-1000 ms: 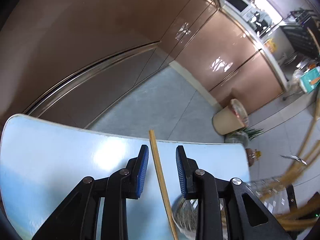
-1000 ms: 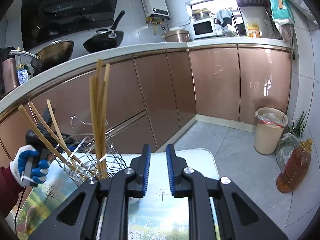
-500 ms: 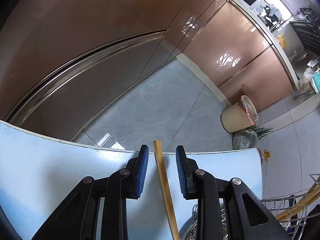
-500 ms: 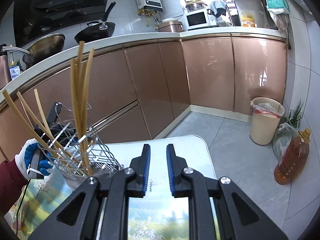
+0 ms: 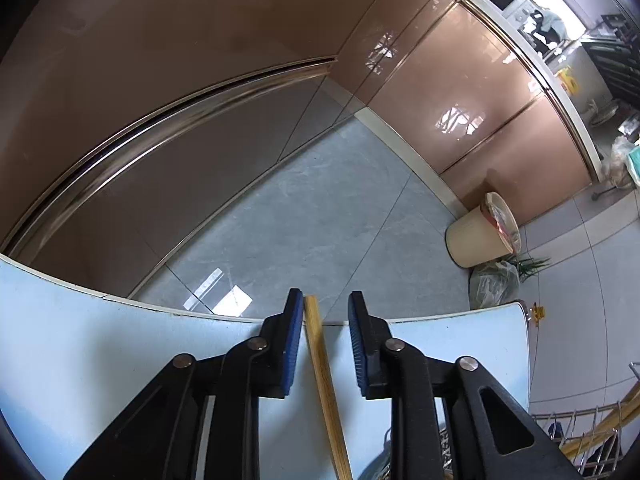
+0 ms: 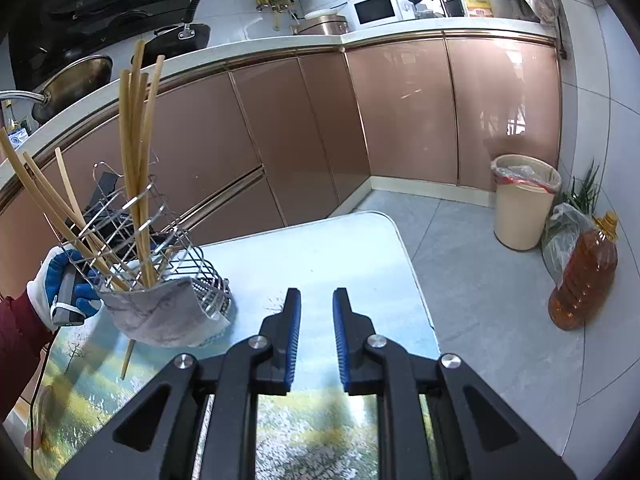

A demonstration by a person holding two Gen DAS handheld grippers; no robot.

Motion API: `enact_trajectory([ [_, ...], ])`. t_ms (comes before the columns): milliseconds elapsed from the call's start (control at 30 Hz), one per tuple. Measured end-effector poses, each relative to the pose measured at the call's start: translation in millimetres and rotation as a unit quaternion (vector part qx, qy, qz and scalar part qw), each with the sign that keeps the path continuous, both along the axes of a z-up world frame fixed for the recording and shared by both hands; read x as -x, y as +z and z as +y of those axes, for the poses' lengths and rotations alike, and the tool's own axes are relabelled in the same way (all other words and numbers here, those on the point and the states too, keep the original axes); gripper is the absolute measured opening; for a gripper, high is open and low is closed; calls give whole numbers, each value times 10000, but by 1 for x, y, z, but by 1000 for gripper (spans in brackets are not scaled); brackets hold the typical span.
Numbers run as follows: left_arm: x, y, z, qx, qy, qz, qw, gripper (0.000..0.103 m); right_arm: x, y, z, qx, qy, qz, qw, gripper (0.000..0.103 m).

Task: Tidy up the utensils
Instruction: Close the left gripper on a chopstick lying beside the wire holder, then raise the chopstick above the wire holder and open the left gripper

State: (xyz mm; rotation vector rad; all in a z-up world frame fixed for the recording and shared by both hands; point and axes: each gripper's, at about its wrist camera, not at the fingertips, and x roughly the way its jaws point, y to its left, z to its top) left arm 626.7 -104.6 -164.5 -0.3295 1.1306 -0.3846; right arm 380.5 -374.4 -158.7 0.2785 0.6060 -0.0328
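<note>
Right claw (image 6: pixel 316 336) empty, chopsticks (image 6: pixel 138 152) in wire caddy (image 6: pixel 160 240)

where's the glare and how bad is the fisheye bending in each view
Left wrist view: bright window reflections on the glossy copper cabinet doors and grey floor tiles; the metal cabinet trim bows into an arc. Right wrist view: the white countertop edge curves strongly, the window behind the white microwave is blown out, corners vignette black.

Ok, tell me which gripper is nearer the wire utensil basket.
Left. The left gripper, jaws closing around one chopstick, is beside the wire utensil basket, its gloved hand behind it. The right gripper is empty, farther along the table.
</note>
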Motion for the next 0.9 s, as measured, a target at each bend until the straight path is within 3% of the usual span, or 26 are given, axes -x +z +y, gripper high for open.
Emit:
enact_trajectory([
  [200, -2, -2, 0, -5, 51, 11, 10000, 8, 4, -3, -4, -32, -50, 27, 10000, 16],
  [467, 2, 2, 4, 9, 104, -162, 9998, 7, 5, -4, -8, -131, -75, 9, 9999, 16],
  [900, 48, 66, 48, 163, 433, -1013, 9938, 7, 23, 14, -5, -260, -72, -137, 9995, 16],
])
